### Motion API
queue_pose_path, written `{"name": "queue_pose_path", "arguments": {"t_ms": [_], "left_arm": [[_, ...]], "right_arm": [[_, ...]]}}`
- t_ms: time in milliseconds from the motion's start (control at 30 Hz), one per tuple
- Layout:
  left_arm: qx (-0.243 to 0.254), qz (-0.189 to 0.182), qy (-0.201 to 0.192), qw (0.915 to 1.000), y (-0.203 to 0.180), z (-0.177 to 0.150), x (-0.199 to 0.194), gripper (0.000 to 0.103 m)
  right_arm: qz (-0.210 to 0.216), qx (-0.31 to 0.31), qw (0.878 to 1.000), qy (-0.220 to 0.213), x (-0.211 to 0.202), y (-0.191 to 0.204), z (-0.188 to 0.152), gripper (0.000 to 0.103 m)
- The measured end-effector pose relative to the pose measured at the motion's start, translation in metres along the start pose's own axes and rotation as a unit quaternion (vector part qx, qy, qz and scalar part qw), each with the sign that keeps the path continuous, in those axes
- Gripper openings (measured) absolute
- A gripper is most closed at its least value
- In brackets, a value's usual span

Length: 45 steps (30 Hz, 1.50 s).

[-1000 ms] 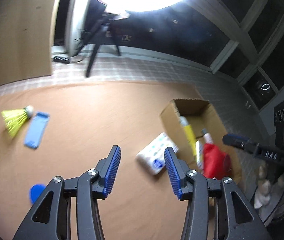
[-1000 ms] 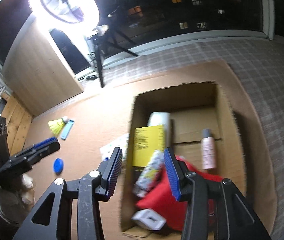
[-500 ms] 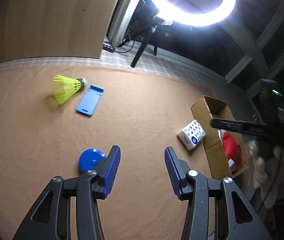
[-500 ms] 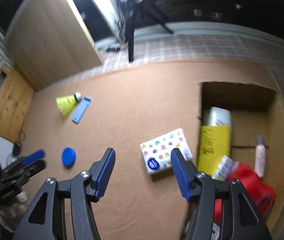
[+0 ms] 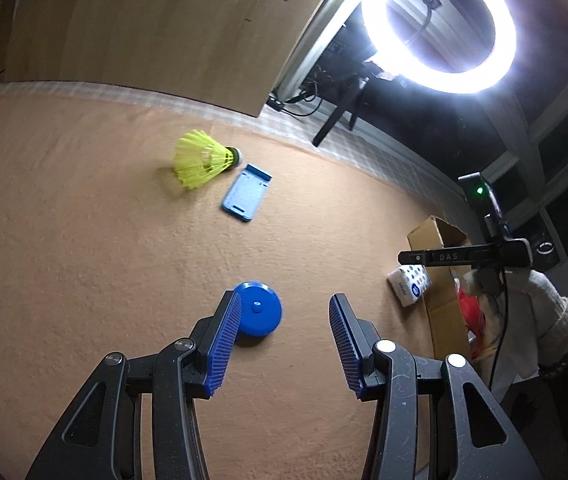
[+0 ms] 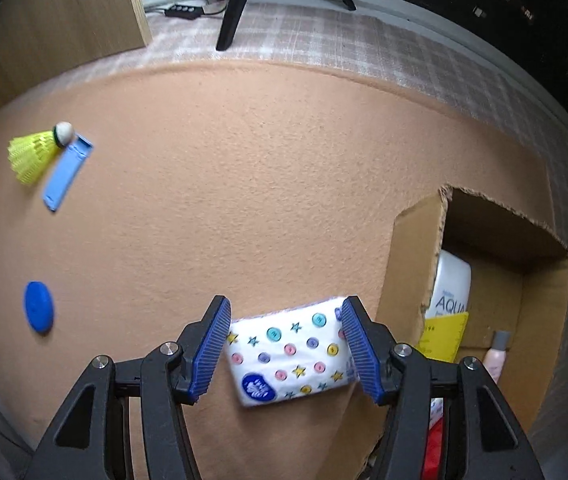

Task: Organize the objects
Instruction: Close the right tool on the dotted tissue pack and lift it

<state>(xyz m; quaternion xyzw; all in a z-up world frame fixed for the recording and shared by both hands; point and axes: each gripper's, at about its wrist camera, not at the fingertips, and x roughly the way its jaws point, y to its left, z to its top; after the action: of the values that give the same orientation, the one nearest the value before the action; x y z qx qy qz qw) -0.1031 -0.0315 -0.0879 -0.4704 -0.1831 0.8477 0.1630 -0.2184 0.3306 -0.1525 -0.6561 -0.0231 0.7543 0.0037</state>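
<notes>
My right gripper (image 6: 284,344) points down over a white tissue pack (image 6: 288,356) printed with coloured buttons and stars. The pack lies on the tan mat just left of the cardboard box (image 6: 416,264). It fills the gap between the open blue pads, and I see no squeeze on it. My left gripper (image 5: 284,344) is open above the mat, and a round blue disc (image 5: 259,314) lies just past its left fingertip. A yellow shuttlecock (image 5: 203,159) and a light blue flat holder (image 5: 247,198) lie side by side farther off.
The box holds a white bottle (image 6: 452,288), a yellow pack (image 6: 444,336), a pink bottle (image 6: 496,356) and something red (image 6: 434,452). A ring light (image 5: 440,28) on a tripod, a wooden panel (image 5: 143,28) and checked cloth edge the mat's far side. A gloved hand (image 5: 540,304) carries the right gripper.
The right gripper moved left from over the box to over the tissue pack, tipped downward, and its jaws widened. The left gripper swung left, bringing the blue disc up to its left finger.
</notes>
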Motion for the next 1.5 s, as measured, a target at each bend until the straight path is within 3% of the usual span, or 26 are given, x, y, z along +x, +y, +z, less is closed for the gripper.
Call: {"name": "queue_pose_path", "arguments": {"t_ms": [267, 533, 767, 833, 1033, 1200, 1433, 1500], "left_arm": [[0.002, -0.004, 0.001, 1.0, 0.0, 0.002, -0.002, 0.049], [0.011, -0.012, 0.007, 0.9998, -0.008, 0.003, 0.002, 0.049], [0.02, -0.015, 0.015, 0.9996, -0.016, 0.001, 0.007, 0.049], [0.026, -0.017, 0.019, 0.9993, -0.02, 0.0, 0.01, 0.049], [0.051, -0.036, 0.046, 0.997, -0.04, -0.007, 0.029, 0.05], [0.093, -0.064, 0.09, 0.9896, -0.072, -0.022, 0.065, 0.049], [0.183, -0.087, 0.144, 0.9687, -0.123, -0.045, 0.106, 0.05], [0.196, -0.092, 0.151, 0.9644, -0.13, -0.048, 0.113, 0.05]], "right_arm": [[0.006, 0.0, 1.0, 0.016, 0.008, -0.001, 0.001, 0.06], [0.088, 0.036, 0.995, 0.035, 0.002, -0.002, -0.021, 0.061], [0.167, 0.063, 0.983, 0.031, -0.006, 0.009, -0.057, 0.061], [0.208, 0.069, 0.976, 0.023, -0.011, 0.012, -0.07, 0.061], [0.232, 0.152, 0.96, -0.044, -0.036, -0.007, -0.124, 0.061], [0.255, 0.219, 0.94, -0.056, -0.031, -0.016, -0.163, 0.061], [0.276, 0.255, 0.925, -0.056, -0.017, -0.015, -0.164, 0.054], [0.271, 0.254, 0.927, -0.058, -0.017, -0.014, -0.161, 0.053]]}}
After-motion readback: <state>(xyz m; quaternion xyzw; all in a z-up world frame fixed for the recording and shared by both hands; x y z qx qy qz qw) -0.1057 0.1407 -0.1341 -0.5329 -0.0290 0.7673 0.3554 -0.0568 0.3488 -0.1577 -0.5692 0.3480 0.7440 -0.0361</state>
